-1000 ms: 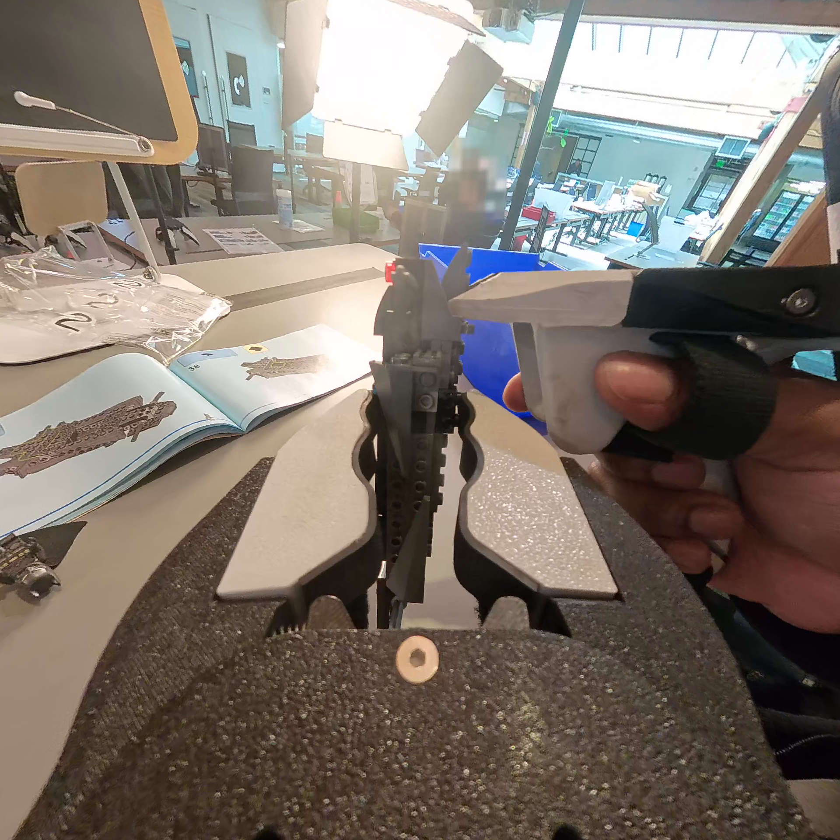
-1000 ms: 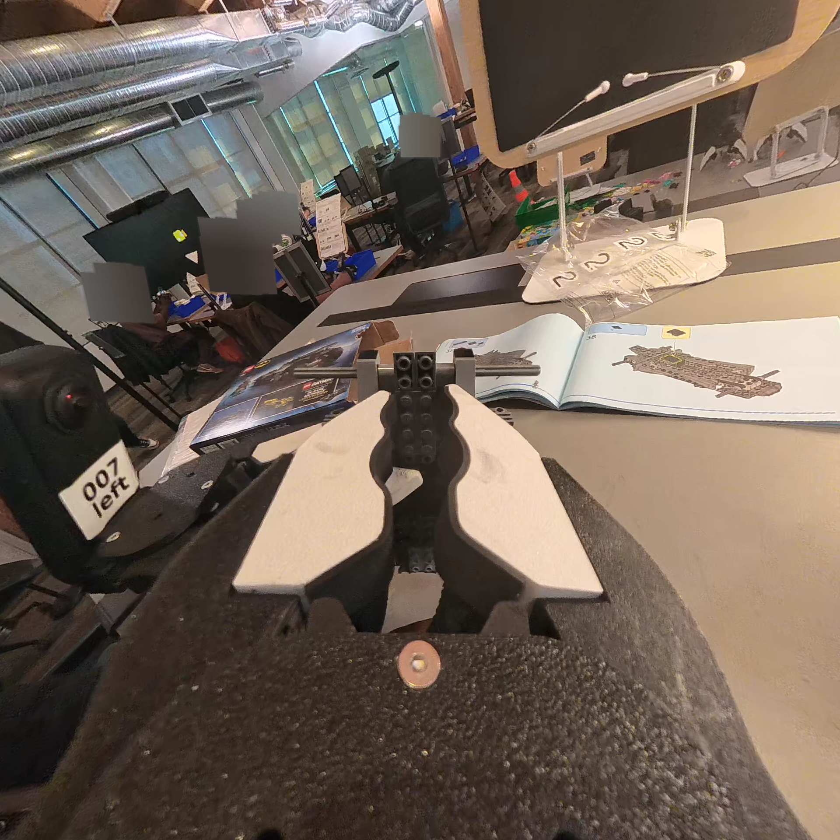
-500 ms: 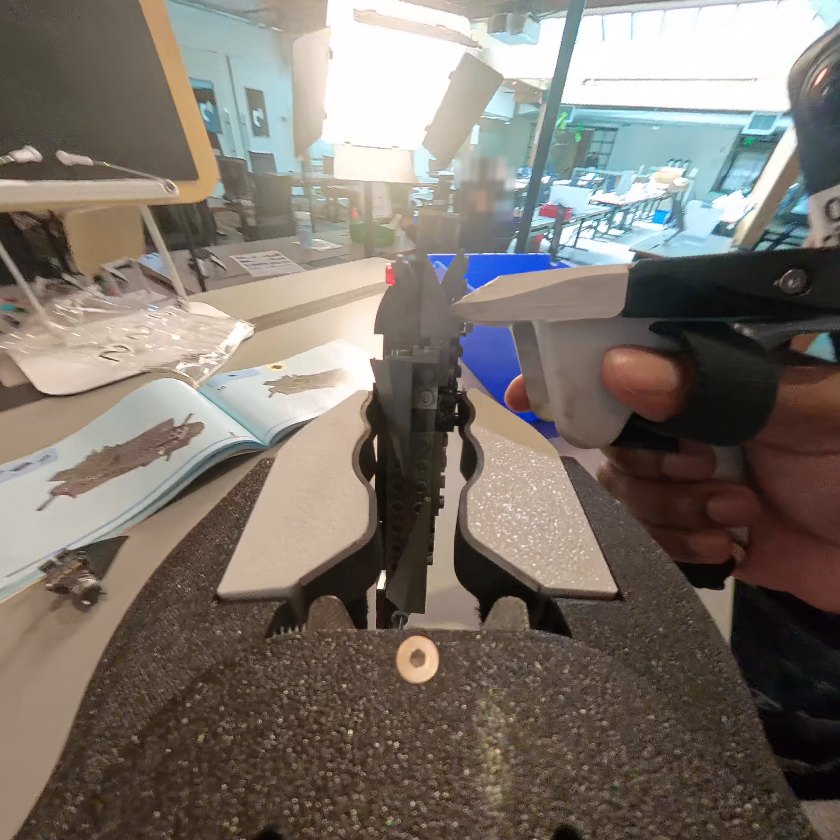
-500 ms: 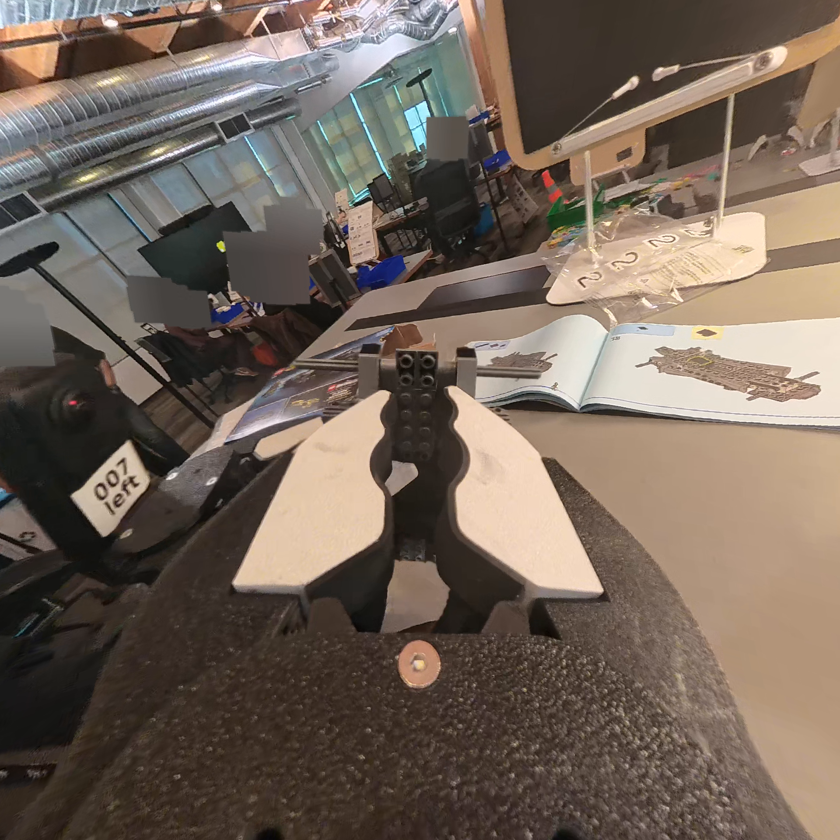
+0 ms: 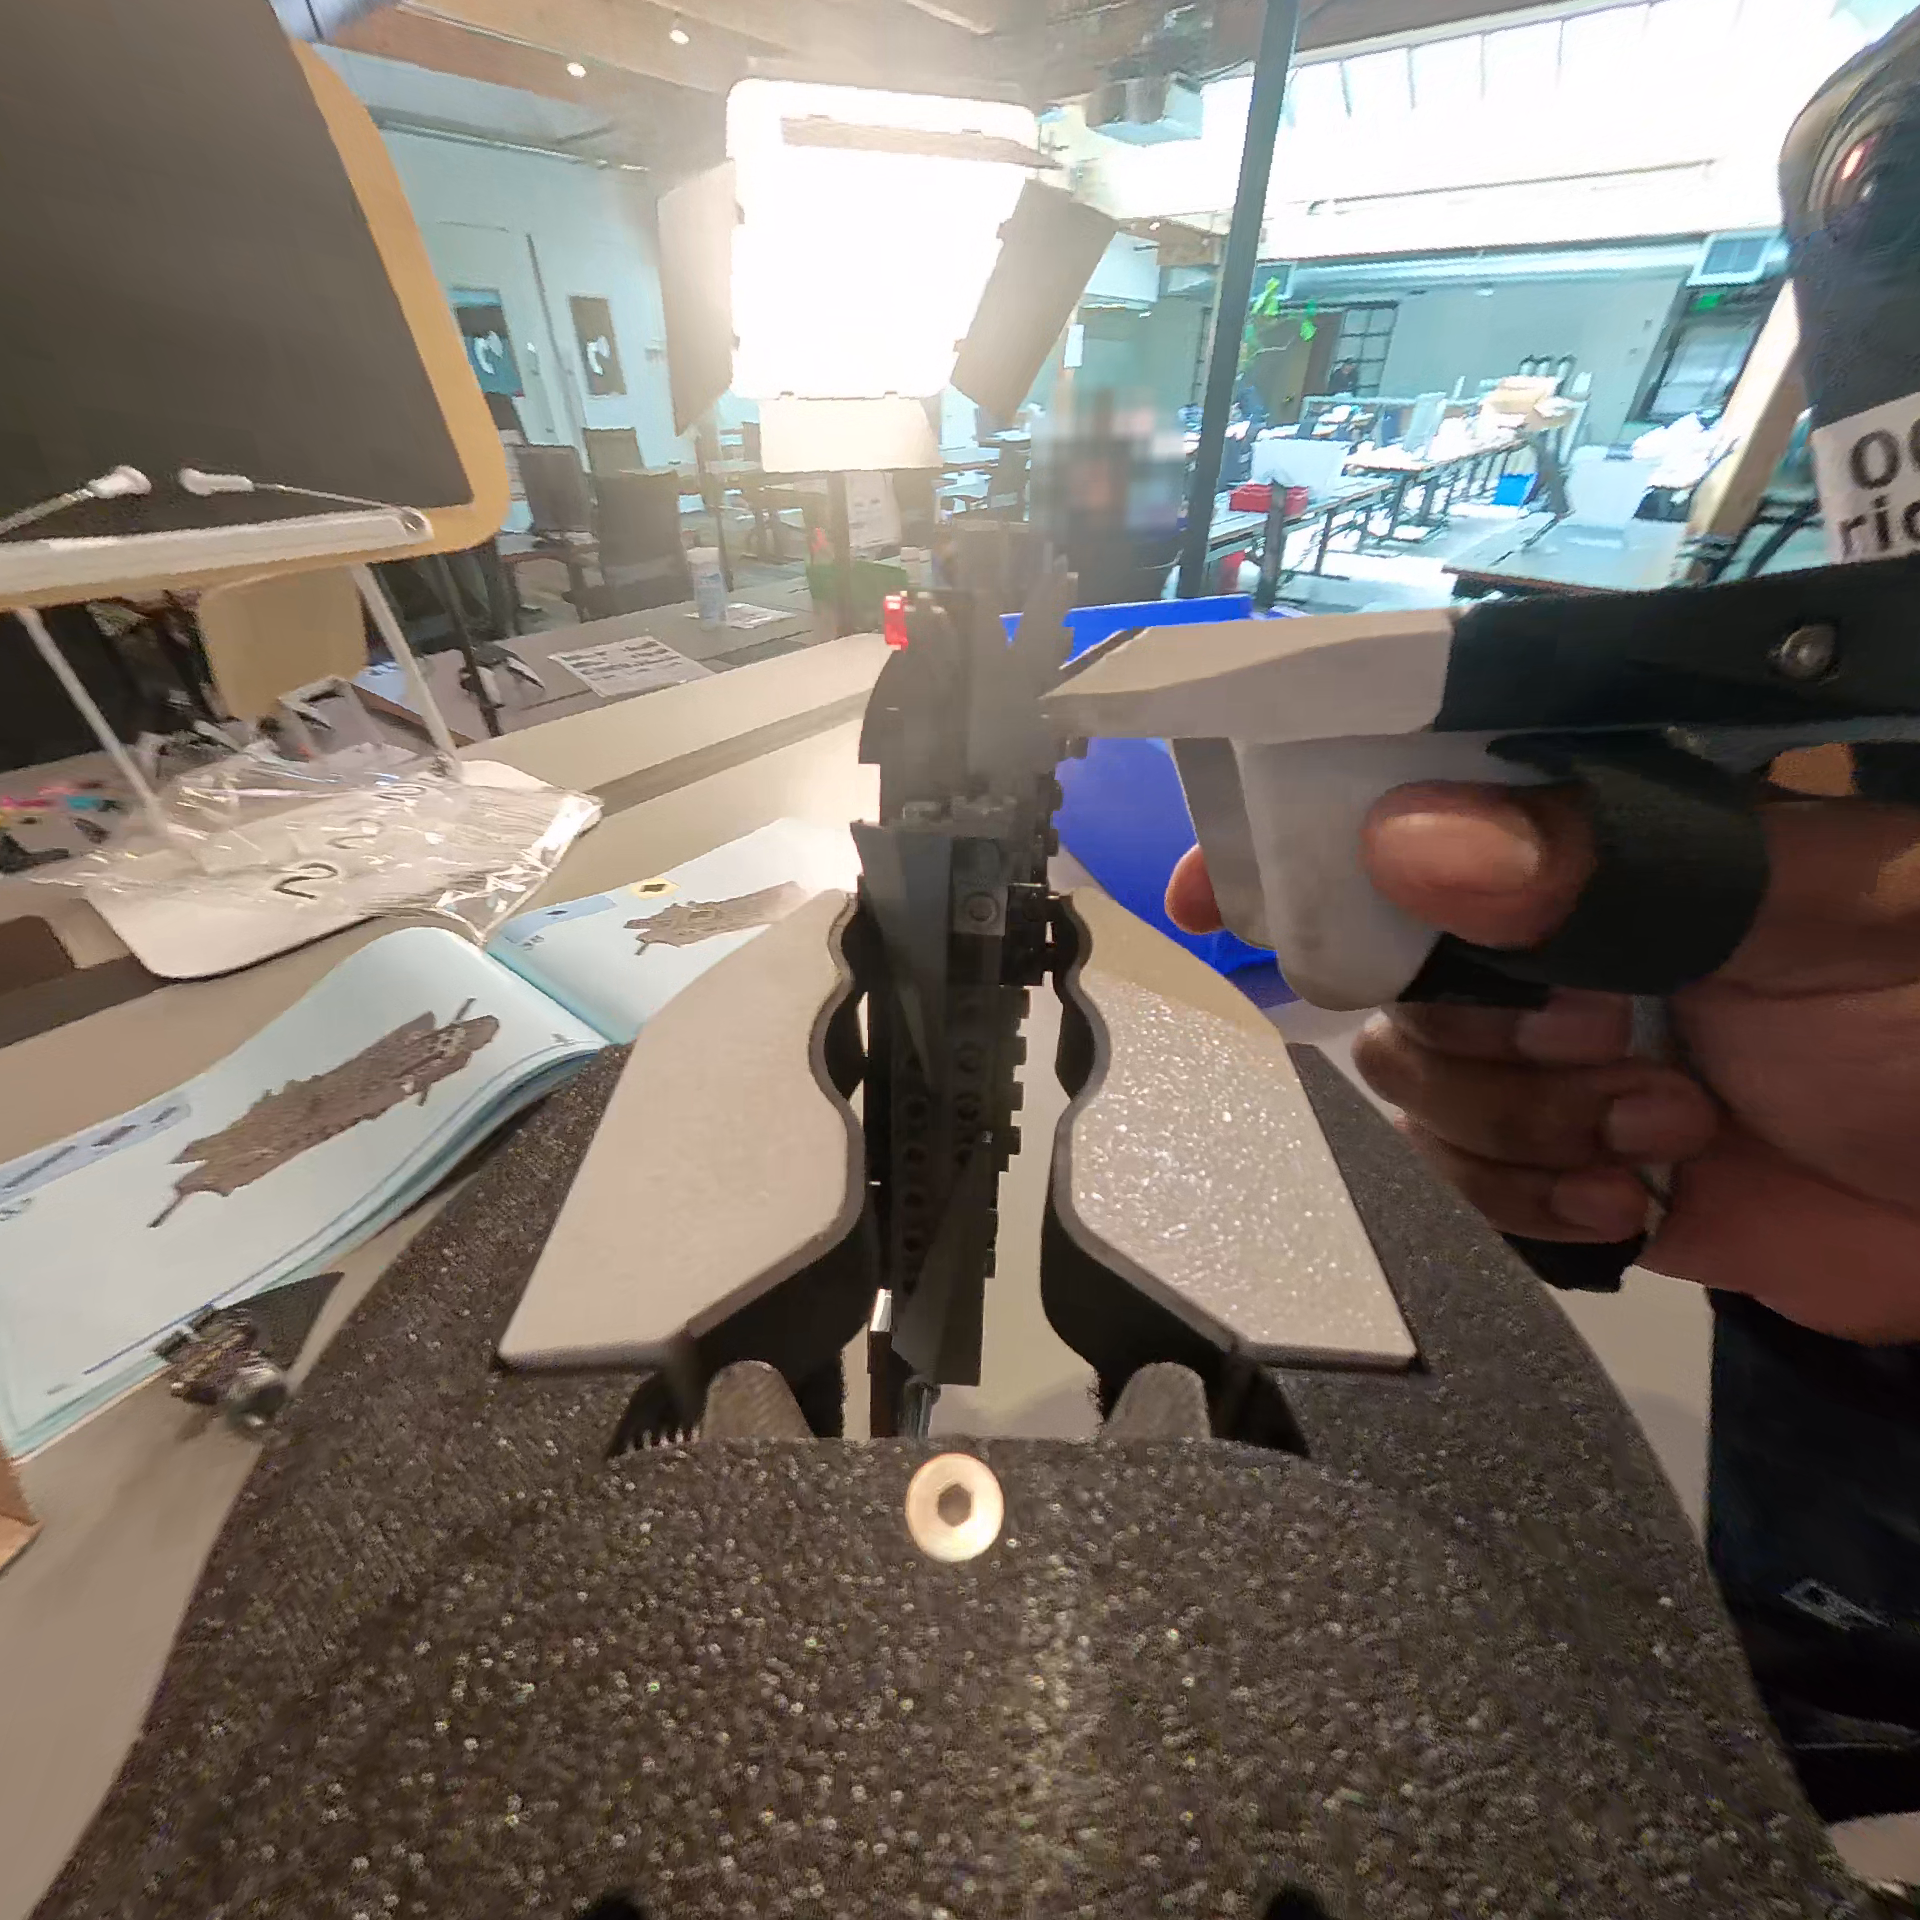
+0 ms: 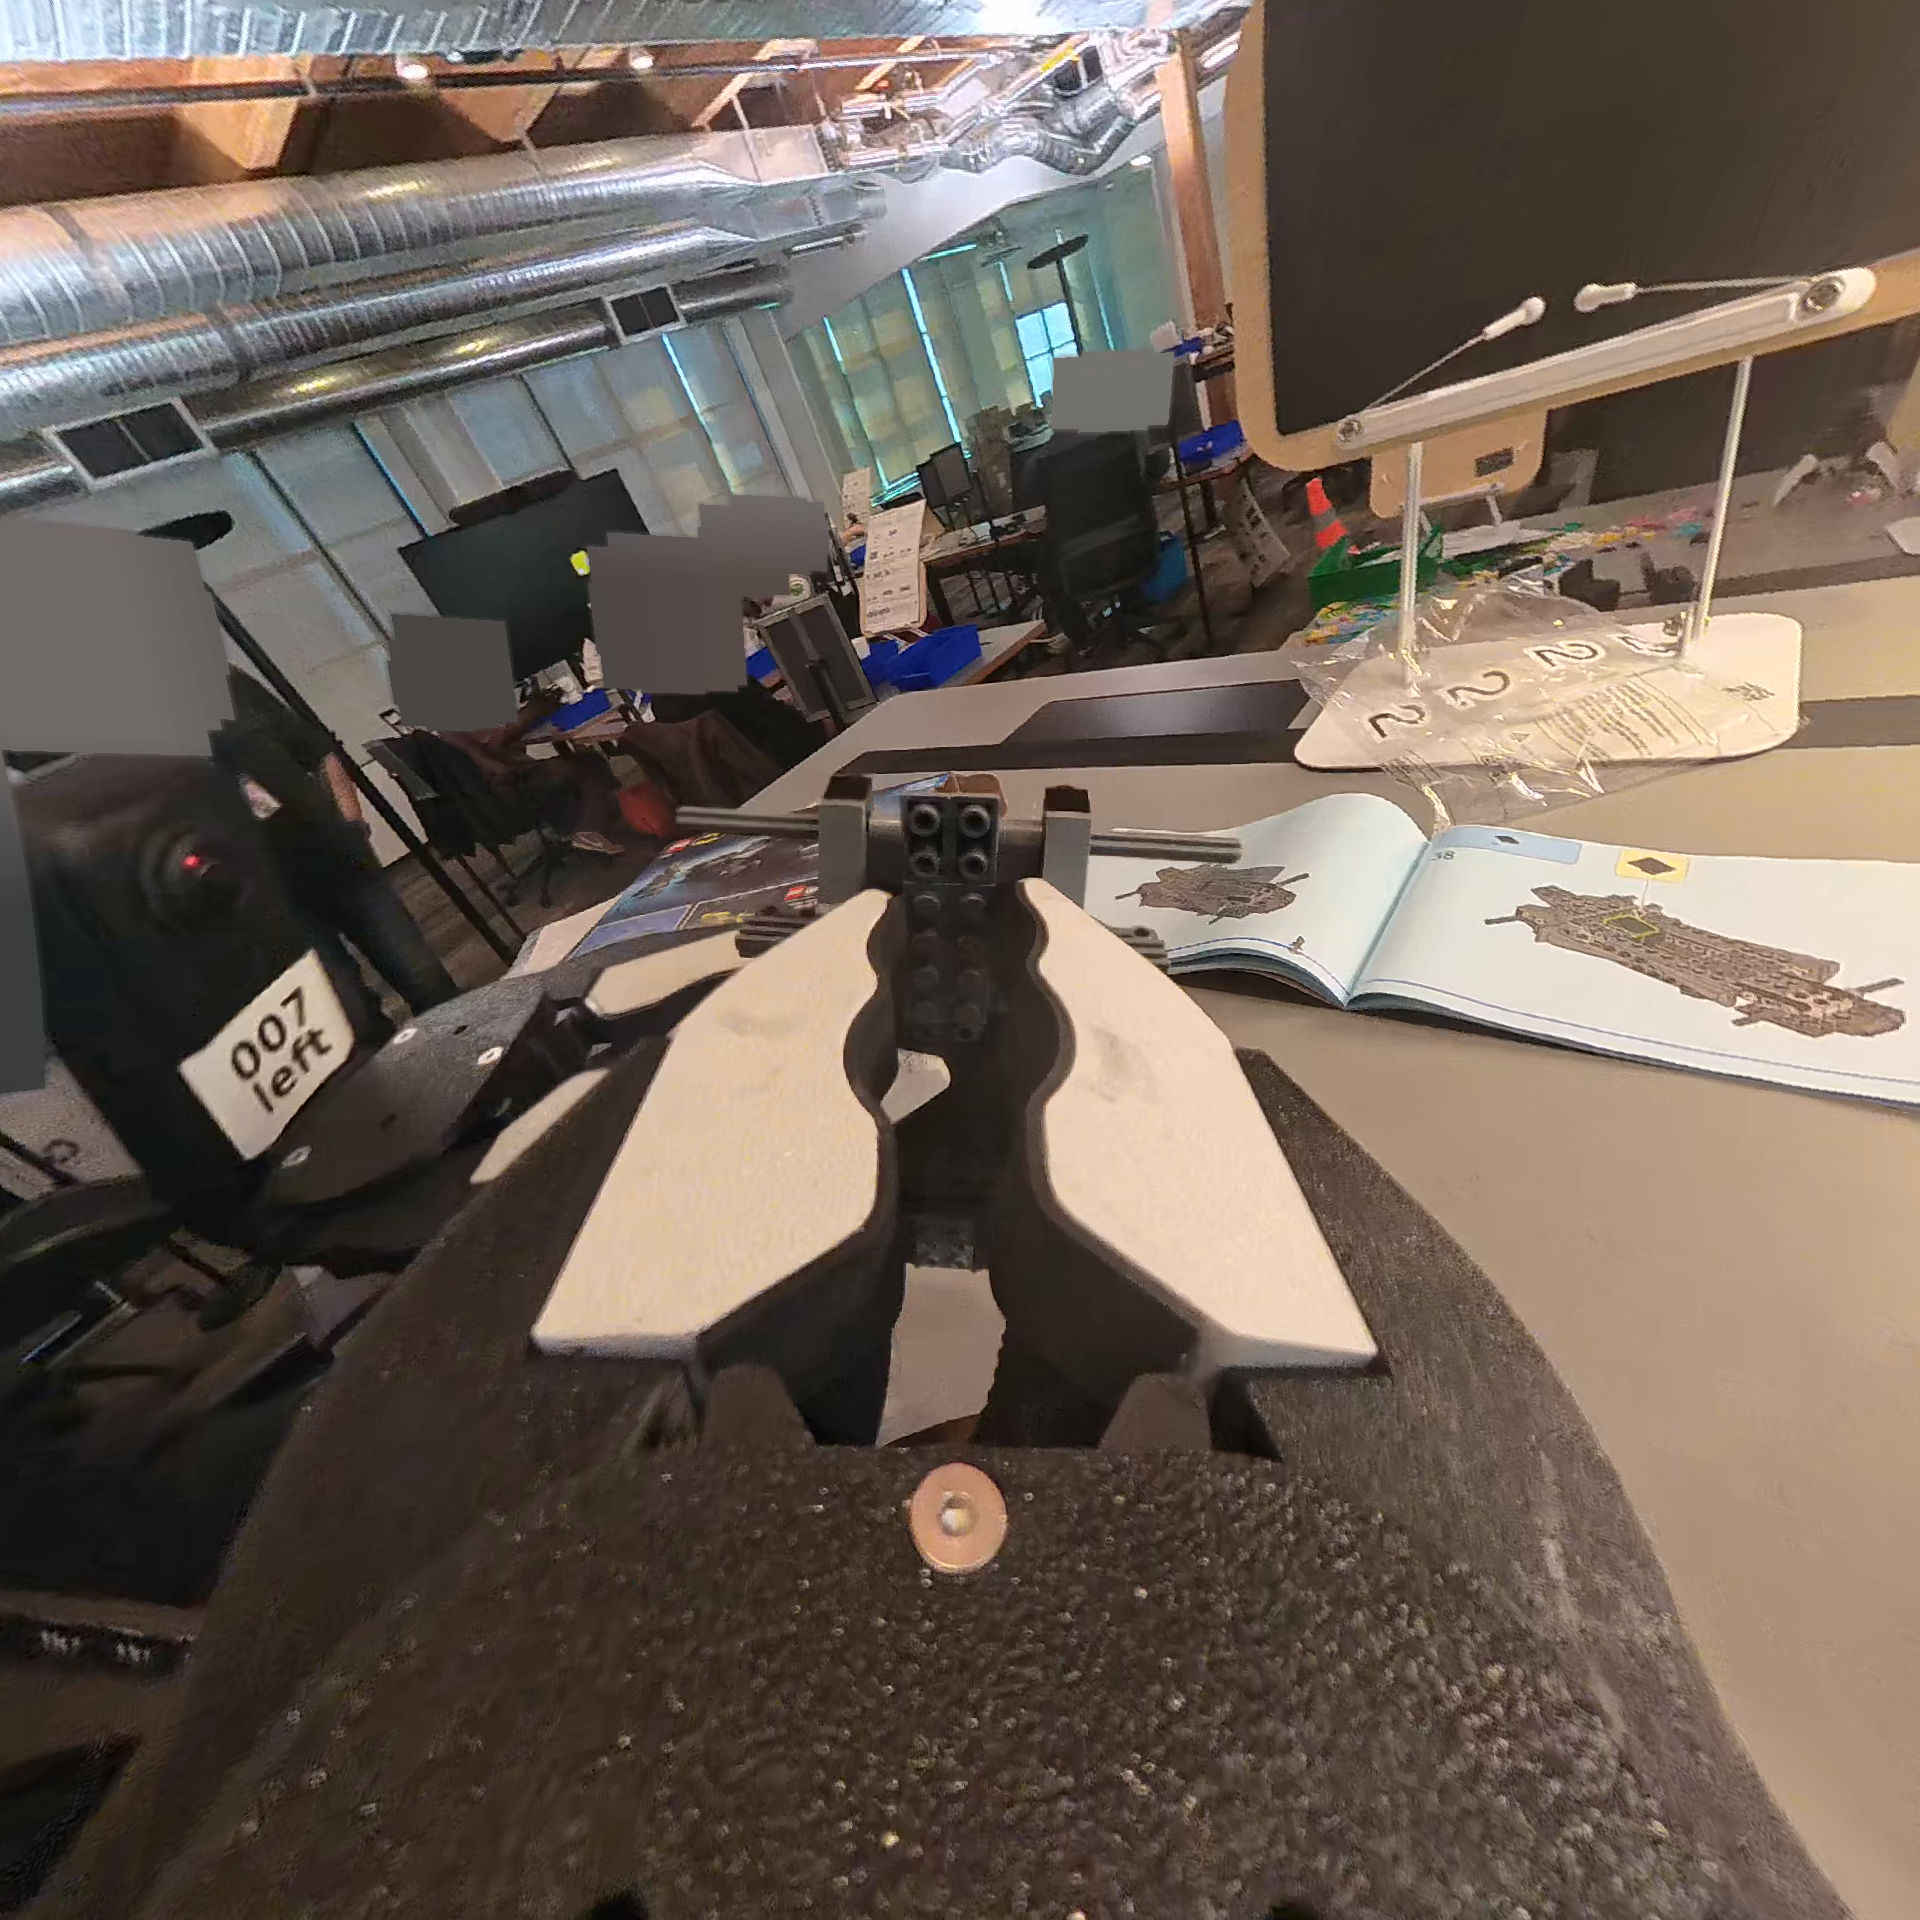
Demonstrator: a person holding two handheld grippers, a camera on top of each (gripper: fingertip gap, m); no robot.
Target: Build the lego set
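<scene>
1. Grey brick model stands upright in my left gripper; both pads are pressed on its flanks, and its top, with a small red piece, rises well past my fingertips.
2. My right gripper is clamped narrow on a dark studded brick piece. That piece carries a thin cross axle sticking out to both sides, with a grey block on each side of the studs.
3. Seen from the left wrist, my right gripper's pale fingers reach in from the right at the model's upper part, tips right against it. I cannot tell from there exactly where the small piece meets it.
4. My right hand is wrapped round the grip, a finger on the white trigger.
5. Just beyond both grippers lies the open instruction booklet with pale blue pages, flat on the grey table.
6. Farther back, clear plastic bags lie on the white base of a stand that holds a black board.
7. A blue bin sits behind the model, and a printed box lies at the table's far edge.
8. A small dark brick assembly rests on the booklet's near corner, by my left gripper.
</scene>
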